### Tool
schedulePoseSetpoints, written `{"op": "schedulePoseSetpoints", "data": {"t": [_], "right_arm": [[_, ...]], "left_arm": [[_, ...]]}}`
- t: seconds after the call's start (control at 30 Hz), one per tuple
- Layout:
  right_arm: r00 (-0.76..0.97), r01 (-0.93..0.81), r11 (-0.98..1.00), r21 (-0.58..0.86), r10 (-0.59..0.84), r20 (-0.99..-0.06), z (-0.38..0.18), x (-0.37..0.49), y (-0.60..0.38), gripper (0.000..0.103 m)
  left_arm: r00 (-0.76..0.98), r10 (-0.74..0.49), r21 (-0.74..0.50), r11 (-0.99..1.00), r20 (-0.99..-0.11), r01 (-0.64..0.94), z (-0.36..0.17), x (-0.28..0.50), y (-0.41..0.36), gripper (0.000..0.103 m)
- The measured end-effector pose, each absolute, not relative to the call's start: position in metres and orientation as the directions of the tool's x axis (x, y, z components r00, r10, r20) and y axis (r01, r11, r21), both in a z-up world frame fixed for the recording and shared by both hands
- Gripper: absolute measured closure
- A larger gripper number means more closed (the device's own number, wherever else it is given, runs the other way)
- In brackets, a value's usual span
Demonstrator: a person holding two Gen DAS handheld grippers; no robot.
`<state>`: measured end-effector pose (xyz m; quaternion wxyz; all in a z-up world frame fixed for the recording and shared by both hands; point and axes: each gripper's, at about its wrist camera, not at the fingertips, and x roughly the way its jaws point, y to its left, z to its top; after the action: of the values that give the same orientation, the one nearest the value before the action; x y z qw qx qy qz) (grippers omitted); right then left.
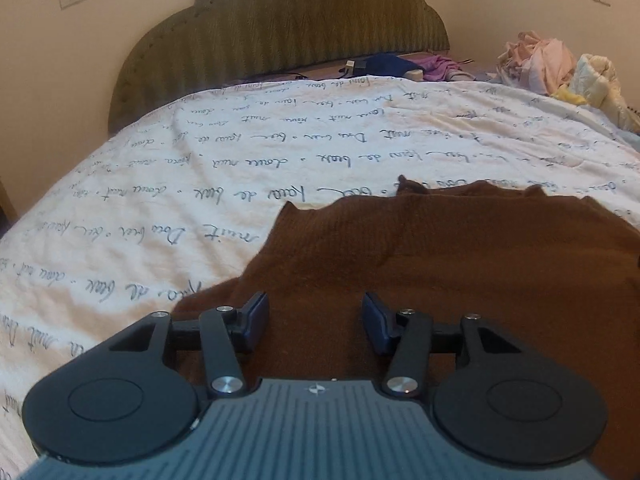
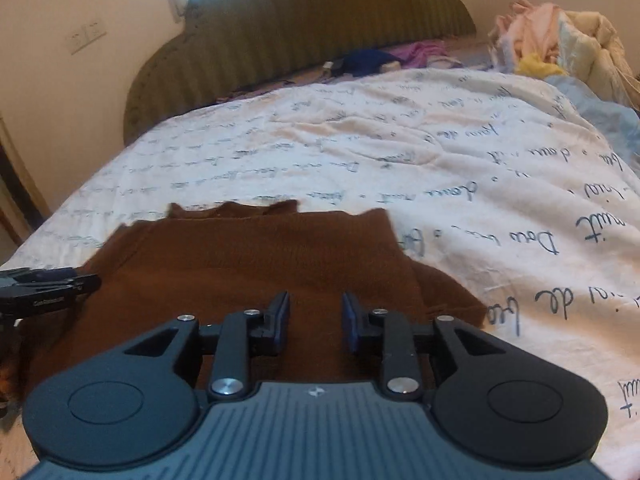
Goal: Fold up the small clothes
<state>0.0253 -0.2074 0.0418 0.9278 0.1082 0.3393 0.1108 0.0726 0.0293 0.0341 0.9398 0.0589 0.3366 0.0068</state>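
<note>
left gripper [image 1: 315,312]: jaws held well apart over the brown knit garment [image 1: 460,264], nothing gripped | garment: laid flat on the script-printed bedspread [image 1: 180,184] (near edge, part folded) | right gripper [image 2: 315,312]: jaws parted more narrowly above the garment, nothing clamped | headboard [image 1: 280,20] seen beyond

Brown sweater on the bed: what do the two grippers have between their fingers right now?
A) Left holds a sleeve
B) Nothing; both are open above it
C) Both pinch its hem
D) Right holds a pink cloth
B: the left gripper and right gripper both show open gaps over the flat brown sweater, with no fabric pinched.
</note>
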Motion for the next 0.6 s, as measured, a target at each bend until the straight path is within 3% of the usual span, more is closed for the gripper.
{"op": "schedulePoseSetpoints", "data": {"t": [0.07,0.13,0.2,0.23,0.3,0.4,0.5,0.57,0.6], "right_arm": [[0.724,-0.178,0.942,0.283,0.32,-0.61,0.041,0.016,-0.19,0.074],[0.708,-0.195,0.961,0.196,0.276,-0.65,0.026,0.012,-0.172,0.074],[0.749,-0.255,0.956,0.145,0.29,-0.595,0.01,0.002,-0.175,0.074],[0.75,-0.248,0.951,0.186,0.31,-0.584,0.009,0.001,-0.182,0.074],[0.74,-0.194,0.951,0.241,0.303,-0.601,0.017,0.002,-0.187,0.074],[0.764,-0.129,0.977,0.169,0.207,-0.611,0.038,-0.011,-0.175,0.07],[0.756,-0.205,0.958,0.202,0.286,-0.589,0.044,-0.027,-0.162,0.068],[0.716,-0.215,0.965,0.151,0.261,-0.647,0.026,-0.026,-0.152,0.067],[0.739,-0.252,0.958,0.14,0.284,-0.611,0.016,-0.027,-0.157,0.067]], "left_arm": [[0.777,0.071,0.144,0.989,-0.626,0.025,0.022,0.067,0.023,0.047],[0.814,0.087,0.175,0.984,-0.574,0.019,0.01,0.061,0.021,0.042],[0.808,0.082,0.143,0.99,-0.583,0.003,0.011,0.063,0.027,0.038],[0.805,0.078,0.123,0.992,-0.589,-0.006,0.011,0.064,0.03,0.035],[0.804,0.067,0.104,0.995,-0.591,-0.006,0.012,0.064,0.034,0.035],[0.805,0.071,0.111,0.994,-0.589,-0.006,0.012,0.064,0.032,0.035],[0.805,0.067,0.107,0.994,-0.59,-0.005,0.012,0.065,0.032,0.035],[0.805,0.063,0.101,0.995,-0.59,-0.004,0.012,0.065,0.033,0.035],[0.804,0.061,0.099,0.995,-0.591,-0.003,0.012,0.065,0.034,0.035]]}}
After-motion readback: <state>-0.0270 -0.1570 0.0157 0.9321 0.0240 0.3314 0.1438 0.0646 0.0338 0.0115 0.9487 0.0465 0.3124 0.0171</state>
